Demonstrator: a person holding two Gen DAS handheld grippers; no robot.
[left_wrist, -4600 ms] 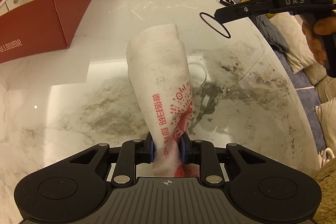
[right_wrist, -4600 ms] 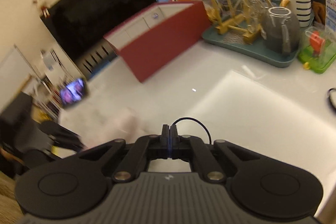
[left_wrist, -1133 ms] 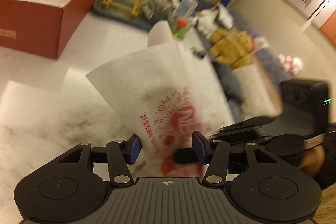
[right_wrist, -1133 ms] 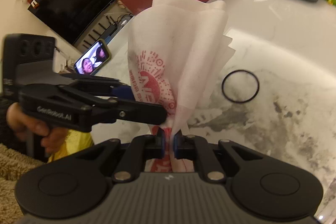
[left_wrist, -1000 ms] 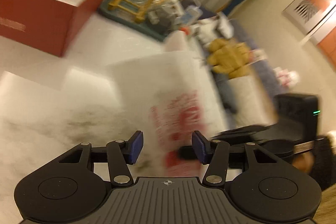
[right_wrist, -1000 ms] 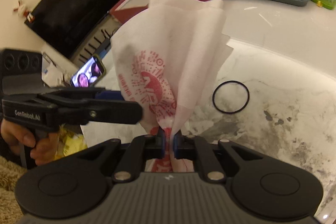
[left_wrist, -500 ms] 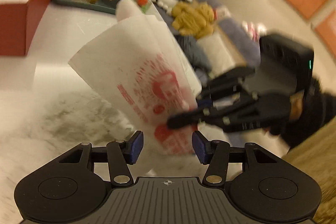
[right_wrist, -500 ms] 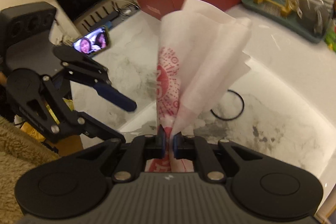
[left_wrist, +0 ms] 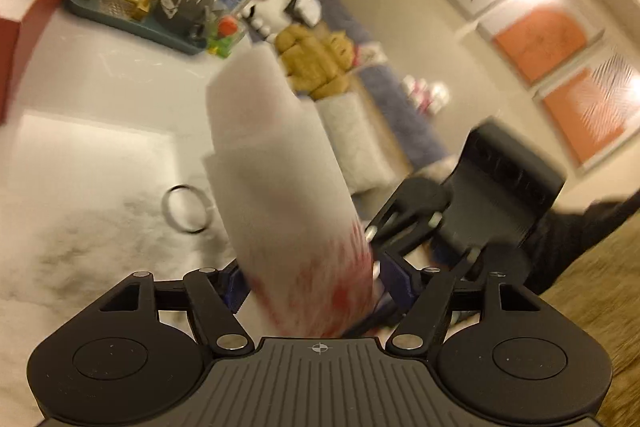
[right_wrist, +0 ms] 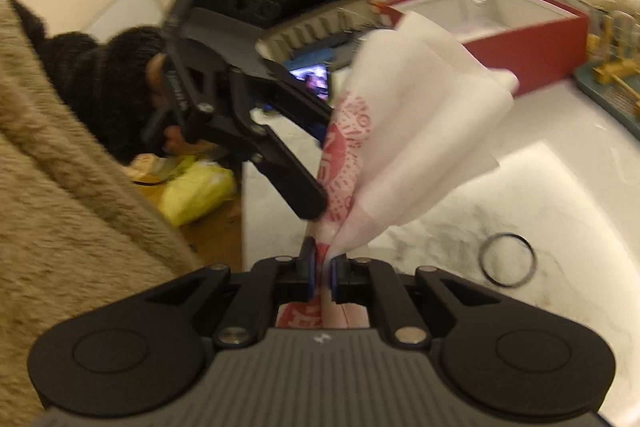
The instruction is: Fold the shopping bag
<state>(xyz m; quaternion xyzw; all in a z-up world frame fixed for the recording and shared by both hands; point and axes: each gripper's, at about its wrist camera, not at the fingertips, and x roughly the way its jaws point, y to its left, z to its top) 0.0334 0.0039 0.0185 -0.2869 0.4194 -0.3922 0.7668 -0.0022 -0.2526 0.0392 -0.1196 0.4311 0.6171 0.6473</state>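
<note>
marble table (left_wrist: 80,155) lower left; left gripper (left_wrist: 316,285) jaws just widened around the bag (left_wrist: 280,187), right gripper (right_wrist: 323,269) clamped on it: handover.

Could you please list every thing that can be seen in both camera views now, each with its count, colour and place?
White non-woven shopping bag with red print: one, held up above the table.
White marble table: one, under everything.
Thin black ring: one, lying flat on the table.
Red cardboard box: one, white inside, at the far side of the table.
Teal drying tray with glassware: one, far edge of the table.
Tan plush toy: one, beyond the table.
Yellow plastic bag: one, below the table edge.
Orange wall pictures: three.
Left tool: black, jaws open around the bag, just opened further.
Right tool: black, shut on the bag's lower end.
</note>
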